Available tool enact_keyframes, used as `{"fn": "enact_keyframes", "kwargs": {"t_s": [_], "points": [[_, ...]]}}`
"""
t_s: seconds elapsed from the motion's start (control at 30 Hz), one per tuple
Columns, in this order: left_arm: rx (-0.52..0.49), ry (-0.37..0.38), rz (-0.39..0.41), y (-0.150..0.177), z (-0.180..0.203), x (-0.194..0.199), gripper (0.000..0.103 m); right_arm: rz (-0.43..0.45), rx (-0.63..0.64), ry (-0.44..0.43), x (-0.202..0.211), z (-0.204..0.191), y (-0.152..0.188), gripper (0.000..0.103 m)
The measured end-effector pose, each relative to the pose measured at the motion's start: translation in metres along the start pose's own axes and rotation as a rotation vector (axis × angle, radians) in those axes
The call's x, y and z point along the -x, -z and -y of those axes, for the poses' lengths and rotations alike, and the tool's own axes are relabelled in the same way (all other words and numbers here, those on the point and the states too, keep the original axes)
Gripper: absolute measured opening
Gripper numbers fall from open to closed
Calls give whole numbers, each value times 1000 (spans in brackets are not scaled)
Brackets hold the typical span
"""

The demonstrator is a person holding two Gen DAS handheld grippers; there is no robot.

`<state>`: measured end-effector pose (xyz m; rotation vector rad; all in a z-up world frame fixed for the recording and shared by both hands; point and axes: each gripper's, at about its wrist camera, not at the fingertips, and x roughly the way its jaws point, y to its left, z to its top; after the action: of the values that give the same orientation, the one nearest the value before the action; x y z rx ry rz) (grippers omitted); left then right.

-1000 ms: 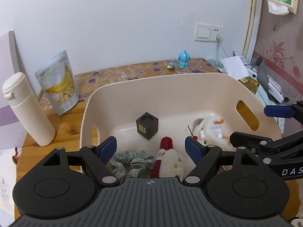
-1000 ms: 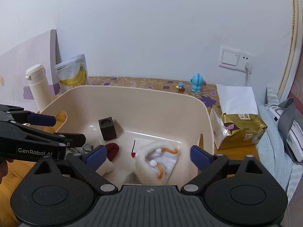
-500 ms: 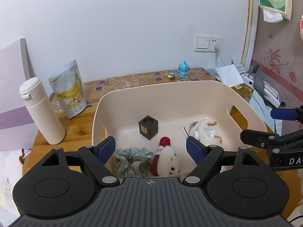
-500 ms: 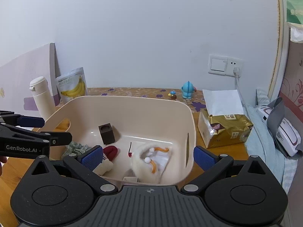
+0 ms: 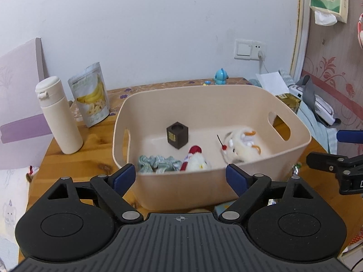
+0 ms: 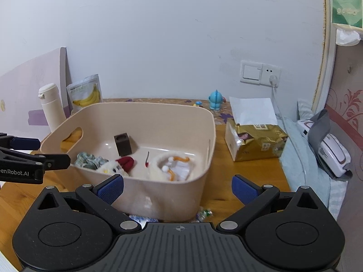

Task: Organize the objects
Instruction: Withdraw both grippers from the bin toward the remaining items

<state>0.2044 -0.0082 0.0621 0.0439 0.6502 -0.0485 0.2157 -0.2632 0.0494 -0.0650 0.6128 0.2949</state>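
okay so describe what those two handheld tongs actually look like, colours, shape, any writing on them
Both the left tongs and the right tongs are matte black plastic with a ribbed grey centre panel, two round discs, silver pivot pins and blue fingertips. White lettering on the left one's side reads "enRobot.AI", partly cut off. No cables or sleeves show.

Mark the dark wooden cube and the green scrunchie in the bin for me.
dark wooden cube [image 5: 177, 137], left wrist view, on its front face.
green scrunchie [image 5: 157, 163], left wrist view, on its bunched middle.
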Motion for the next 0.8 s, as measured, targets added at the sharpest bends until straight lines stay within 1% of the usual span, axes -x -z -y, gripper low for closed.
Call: {"fn": "enact_keyframes", "kwargs": {"t_s": [0.17, 0.37, 0.8], "points": [[12, 6, 2, 15, 2, 5, 88, -4, 16, 17, 9, 5, 13, 103], [21, 6, -14, 33, 2, 7, 88, -35, 44, 39, 11, 7, 30, 103], [18, 18, -59, 62, 3, 4, 88, -75, 52, 54, 6, 11, 65, 103]]}}
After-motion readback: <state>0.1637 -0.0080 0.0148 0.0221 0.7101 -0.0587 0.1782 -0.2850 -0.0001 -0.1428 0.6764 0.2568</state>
